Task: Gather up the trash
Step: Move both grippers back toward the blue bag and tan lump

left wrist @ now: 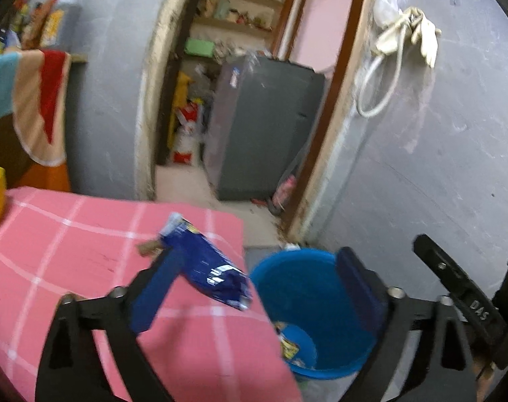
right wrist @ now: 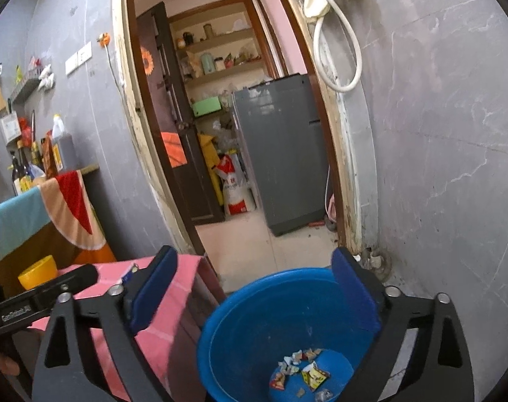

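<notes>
One blue wrapper (left wrist: 205, 263) sits mid-frame against the left tool's (left wrist: 254, 288) left finger, jaws spread wide; long axis slants down-right toward blue bucket (left wrist: 287, 284) lower right; right tool (right wrist: 254, 294) also spread, empty, over bucket.

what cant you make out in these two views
- Blue wrapper, left wrist view: motion blur hides its print and whether the left tongs touch it.
- Blue bucket, left wrist view: its wall and a finger hide most of the trash inside.
- Bucket scraps, right wrist view: too small to identify.
</notes>
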Motion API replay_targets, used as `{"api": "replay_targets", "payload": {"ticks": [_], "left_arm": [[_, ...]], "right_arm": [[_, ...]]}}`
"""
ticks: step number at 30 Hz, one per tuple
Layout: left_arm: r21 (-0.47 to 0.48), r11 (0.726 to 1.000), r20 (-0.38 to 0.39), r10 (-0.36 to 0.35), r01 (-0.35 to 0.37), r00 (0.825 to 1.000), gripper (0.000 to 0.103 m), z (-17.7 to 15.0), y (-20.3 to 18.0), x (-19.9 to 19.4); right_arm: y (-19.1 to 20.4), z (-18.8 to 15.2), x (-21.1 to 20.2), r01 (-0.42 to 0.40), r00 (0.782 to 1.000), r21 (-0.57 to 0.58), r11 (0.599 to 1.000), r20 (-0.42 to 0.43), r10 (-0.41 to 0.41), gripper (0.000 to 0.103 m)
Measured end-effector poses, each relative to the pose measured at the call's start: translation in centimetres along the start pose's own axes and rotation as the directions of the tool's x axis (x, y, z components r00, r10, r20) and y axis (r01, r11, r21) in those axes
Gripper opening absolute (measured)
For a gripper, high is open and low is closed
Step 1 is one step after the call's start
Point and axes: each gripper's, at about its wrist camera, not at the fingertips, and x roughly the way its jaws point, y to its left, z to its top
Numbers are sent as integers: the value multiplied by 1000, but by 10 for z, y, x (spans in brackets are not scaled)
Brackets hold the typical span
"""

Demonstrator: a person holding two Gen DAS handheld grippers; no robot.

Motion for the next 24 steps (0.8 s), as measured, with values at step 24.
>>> {"api": "replay_targets", "payload": {"ticks": [24], "left_arm": [[-7,969,249,239,-245,938,101,-5,86,-89]], "right_arm": [[107,-5,-22,-105,956,-276,955,236,173,103]]}}
